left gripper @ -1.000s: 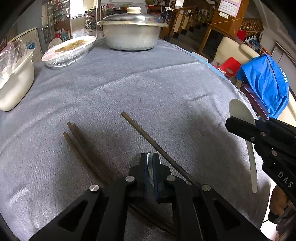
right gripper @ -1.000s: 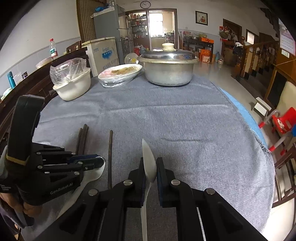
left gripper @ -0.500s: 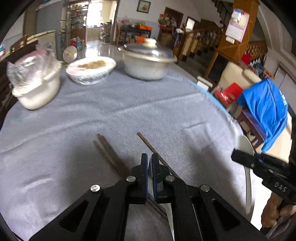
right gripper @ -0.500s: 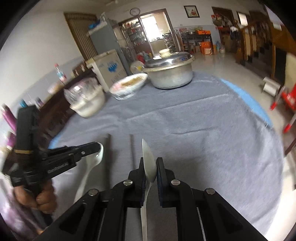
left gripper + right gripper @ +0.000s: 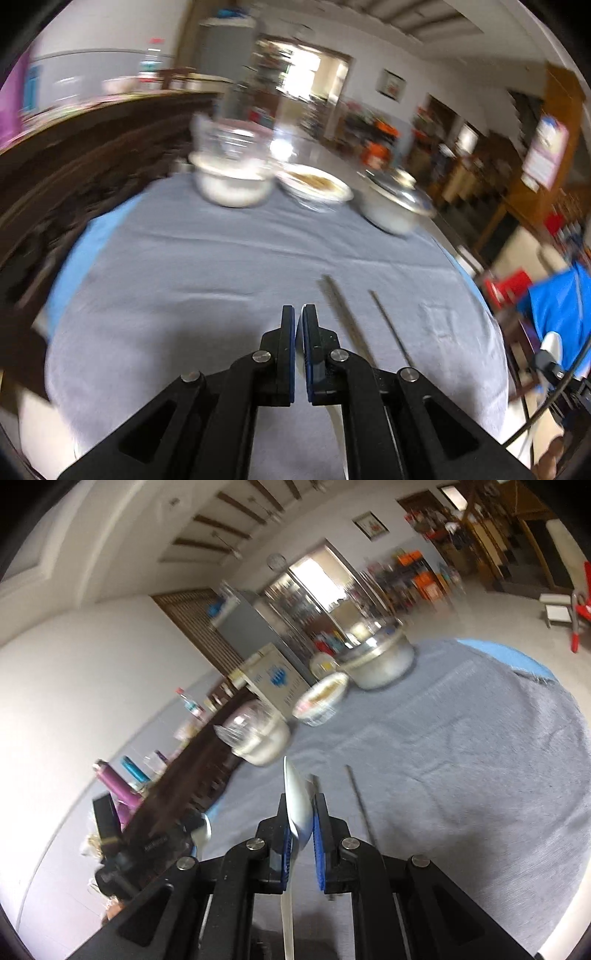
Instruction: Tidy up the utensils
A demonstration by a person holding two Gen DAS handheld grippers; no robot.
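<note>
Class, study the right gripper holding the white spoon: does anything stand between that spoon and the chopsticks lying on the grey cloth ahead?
Nothing visible does. The right gripper holds the white spoon, and only bare grey cloth separates it from the chopsticks. The bowls sit farther back.

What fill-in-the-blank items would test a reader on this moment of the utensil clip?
1. The right gripper is shut on a white ___, held edge-on between its fingers.
2. The chopsticks lie loose on a ___ tablecloth.
3. The metal pot at the far side of the table has its ___ on.

Missing words: spoon; grey; lid.
</note>
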